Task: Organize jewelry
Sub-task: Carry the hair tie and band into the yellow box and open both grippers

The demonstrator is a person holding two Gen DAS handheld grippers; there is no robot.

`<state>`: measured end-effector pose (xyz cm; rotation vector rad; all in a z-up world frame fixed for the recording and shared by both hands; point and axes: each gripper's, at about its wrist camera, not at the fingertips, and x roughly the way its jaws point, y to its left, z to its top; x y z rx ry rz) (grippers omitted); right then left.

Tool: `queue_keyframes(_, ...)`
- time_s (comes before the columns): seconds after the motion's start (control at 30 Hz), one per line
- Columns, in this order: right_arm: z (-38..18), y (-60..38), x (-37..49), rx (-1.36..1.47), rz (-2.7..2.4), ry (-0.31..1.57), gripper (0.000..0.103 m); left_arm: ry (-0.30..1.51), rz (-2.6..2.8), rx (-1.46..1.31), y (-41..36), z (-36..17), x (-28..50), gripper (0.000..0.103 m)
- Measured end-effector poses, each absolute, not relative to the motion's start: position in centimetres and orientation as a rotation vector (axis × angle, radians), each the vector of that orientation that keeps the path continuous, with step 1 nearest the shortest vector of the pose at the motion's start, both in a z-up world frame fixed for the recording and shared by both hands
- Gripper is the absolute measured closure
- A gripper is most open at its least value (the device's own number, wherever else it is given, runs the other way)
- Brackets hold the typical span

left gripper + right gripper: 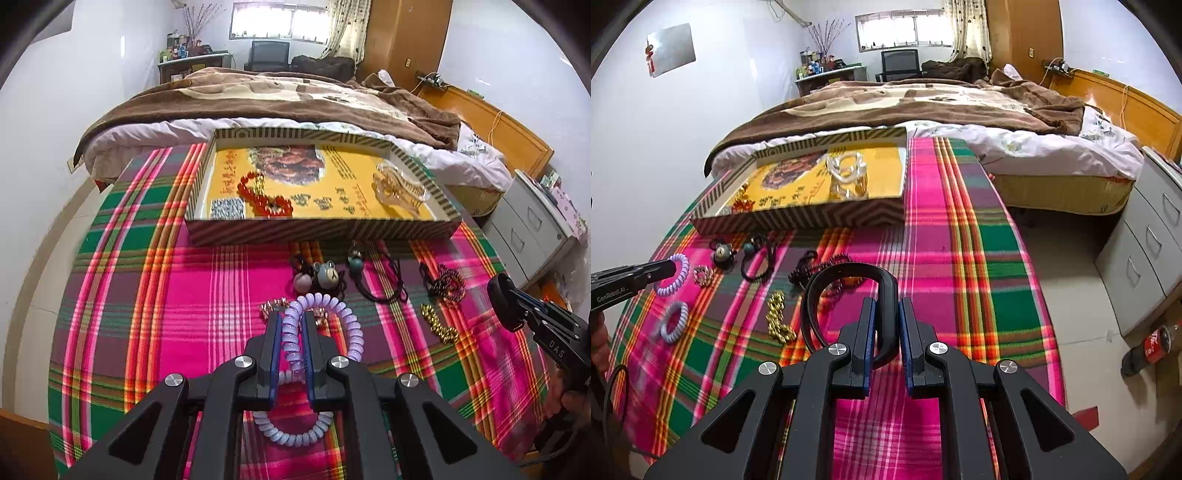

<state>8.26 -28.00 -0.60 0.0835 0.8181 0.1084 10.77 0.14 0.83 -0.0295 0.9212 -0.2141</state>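
Note:
My left gripper (291, 317) is shut on a lilac bead bracelet (351, 332) just above the plaid cloth; it also shows in the right wrist view (674, 277). My right gripper (887, 304) is shut on a black hairband (849, 271), held above the cloth. The striped tray (321, 230) at the back holds a red bead bracelet (264, 201) and clear bangles (400, 186). Loose on the cloth lie a gold chain (437, 323), a dark bead bracelet (448, 282), a bear hair tie (325, 275), a black cord with a teal bead (380, 280) and a second lilac bracelet (674, 321).
The plaid cloth (166, 295) covers a table in front of a bed (277, 96). Grey drawers (1152, 251) stand to the right, with a cola bottle (1148, 349) on the floor. The table's right edge (1041, 295) drops to the floor.

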Motion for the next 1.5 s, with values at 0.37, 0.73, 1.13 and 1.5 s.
queue_keyframes(0.37, 2.5, -26.5, 10.9, 0.074, 0.138, 0.761, 0.09, 0.872, -0.213, -0.062, 1.3, 3.5, 14.1, 0.092)
queue_keyframes(0.73, 3.6, -23.0, 17.1, 0.066, 0.19, 0.769, 0.09, 0.835, -0.218, -0.107, 2.1, 5.4, 21.3, 0.092)
queue_keyframes(1.13, 1.1, -18.9, 23.4, 0.033, 0.216, 0.839, 0.09, 0.906, -0.259, -0.115, 1.2, 2.4, 29.4, 0.092)
queue_keyframes(1.5, -1.0, -16.5, 26.3, -0.031, 0.212, 0.885, 0.09, 0.971, -0.268, -0.104, 0.0, -1.1, 33.4, 0.092)
